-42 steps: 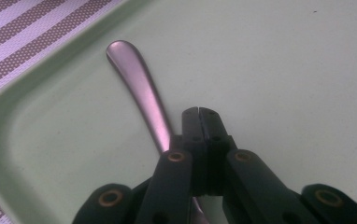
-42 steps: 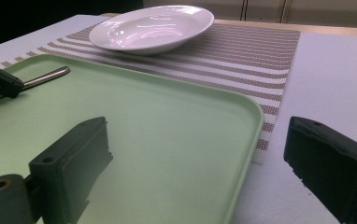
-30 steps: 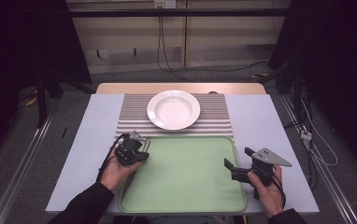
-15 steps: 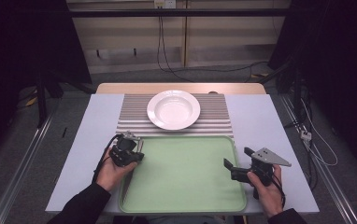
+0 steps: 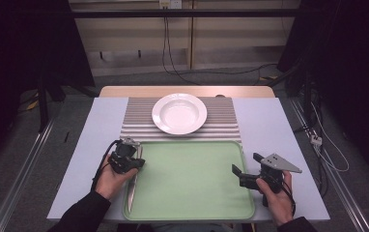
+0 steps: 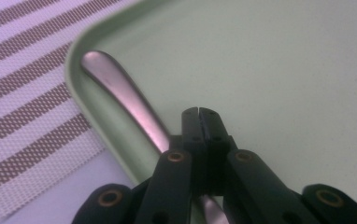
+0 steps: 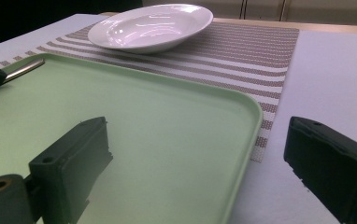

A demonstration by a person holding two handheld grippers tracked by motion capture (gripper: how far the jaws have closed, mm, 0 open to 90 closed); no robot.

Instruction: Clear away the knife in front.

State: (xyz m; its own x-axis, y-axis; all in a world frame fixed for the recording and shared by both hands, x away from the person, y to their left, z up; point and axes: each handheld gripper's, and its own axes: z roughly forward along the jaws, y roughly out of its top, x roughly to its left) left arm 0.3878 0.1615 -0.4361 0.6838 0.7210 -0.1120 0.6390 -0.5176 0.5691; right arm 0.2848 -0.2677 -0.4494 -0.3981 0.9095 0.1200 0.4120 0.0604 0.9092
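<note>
Fingers of the left gripper (image 6: 199, 112) are clenched flat together, tip against tip, above the handle of a metal utensil (image 6: 120, 95). That handle runs under the gripper's body; whether the pads pinch any of it cannot be told, since the tips show nothing between them. From above, the left gripper (image 5: 126, 157) sits in the person's left hand (image 5: 111, 178) at the near left edge of the green tray (image 5: 192, 193), and the utensil (image 5: 133, 188) lies along the tray's left rim, its handle end toward the far left corner.

On the near right, the right gripper (image 5: 238, 173) is held in the right hand (image 5: 278, 195), its fingers (image 7: 69, 163) released and standing wide apart, with nothing between them. One finger hangs over the tray's near right part, the other over the bare desk (image 7: 326, 70) beyond the rim.

Farther back, a striped ribbed placemat (image 5: 221, 121) lies against the tray's far edge. A white deep plate (image 5: 179, 113) rests on the middle of the placemat, empty and upright, well apart from both grippers. Beyond it the desk's wooden far edge (image 5: 124, 91) shows.
</note>
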